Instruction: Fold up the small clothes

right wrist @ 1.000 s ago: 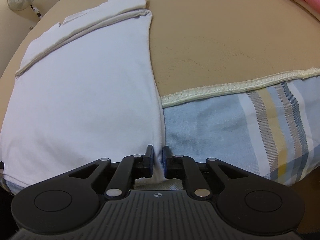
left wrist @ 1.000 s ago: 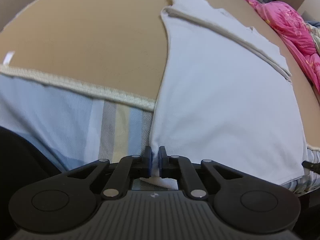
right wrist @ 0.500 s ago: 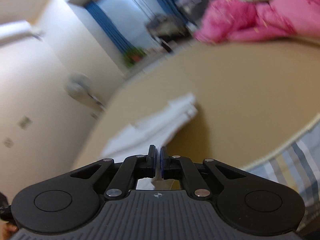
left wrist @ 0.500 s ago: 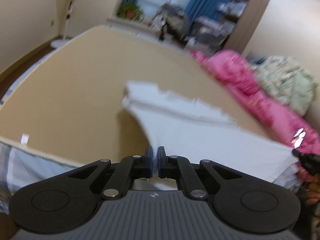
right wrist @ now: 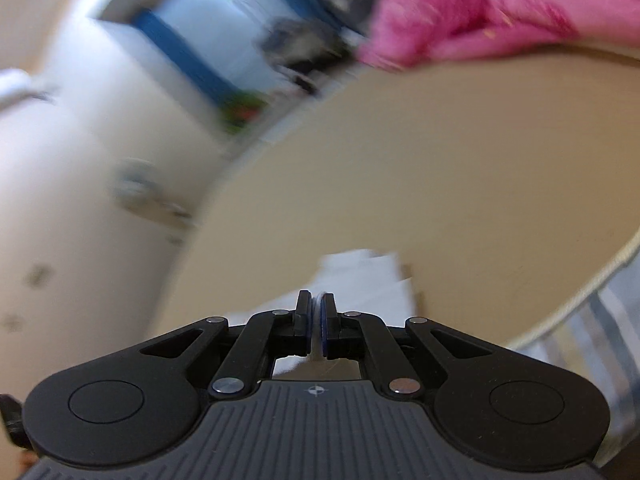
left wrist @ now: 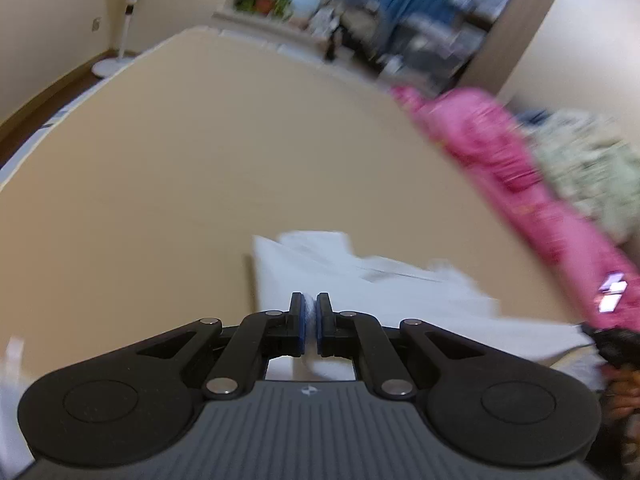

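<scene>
I see soft matt white cloth in the garment (left wrist: 400, 304), a smooth matt tan sheet on the bed (left wrist: 240, 152), matt black plastic gripper arms (shiny metal pins), and a fuzzy pink blanket (right wrist: 500, 12).

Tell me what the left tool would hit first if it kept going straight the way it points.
The left tool, already shut on the white garment's near edge, would first meet the rest of that garment lying ahead on the tan sheet. Depth is blurred, so this is a guess.
</scene>
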{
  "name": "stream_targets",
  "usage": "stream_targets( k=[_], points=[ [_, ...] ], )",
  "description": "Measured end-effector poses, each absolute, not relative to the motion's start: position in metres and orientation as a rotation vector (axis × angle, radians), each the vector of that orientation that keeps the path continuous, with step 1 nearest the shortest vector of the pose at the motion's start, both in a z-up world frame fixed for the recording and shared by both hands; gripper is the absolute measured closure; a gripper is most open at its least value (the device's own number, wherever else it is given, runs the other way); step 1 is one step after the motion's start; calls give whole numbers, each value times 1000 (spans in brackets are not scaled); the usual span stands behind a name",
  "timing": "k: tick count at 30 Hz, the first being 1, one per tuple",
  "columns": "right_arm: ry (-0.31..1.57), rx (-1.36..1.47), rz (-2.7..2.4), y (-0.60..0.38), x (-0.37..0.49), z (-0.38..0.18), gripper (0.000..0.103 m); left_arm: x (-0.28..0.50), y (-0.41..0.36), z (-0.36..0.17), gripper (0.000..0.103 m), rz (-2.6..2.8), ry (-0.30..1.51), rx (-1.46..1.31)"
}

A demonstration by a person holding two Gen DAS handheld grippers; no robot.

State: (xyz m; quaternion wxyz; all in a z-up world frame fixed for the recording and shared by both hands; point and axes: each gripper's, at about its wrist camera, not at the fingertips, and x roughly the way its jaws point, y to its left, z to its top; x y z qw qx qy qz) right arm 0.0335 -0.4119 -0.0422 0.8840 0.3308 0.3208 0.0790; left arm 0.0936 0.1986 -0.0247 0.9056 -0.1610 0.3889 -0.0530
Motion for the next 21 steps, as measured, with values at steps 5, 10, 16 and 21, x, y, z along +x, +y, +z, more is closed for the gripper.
stream_targets(
  k=[5, 10, 16, 21],
  points=[
    [854, 489, -1, -395, 133, -100, 88, 181, 211, -72, 78, -28, 923, -255],
    [884, 481, 98, -392, 131, -116, 79, 177, 221, -100, 70, -9, 972, -206],
    [894, 344, 161, -361, 152, -122, 67, 206, 210, -114, 67, -36, 1002, -199],
    [879, 291, 198, -338, 172, -126, 68, 219, 188, -124, 67, -45, 976, -175]
  ],
)
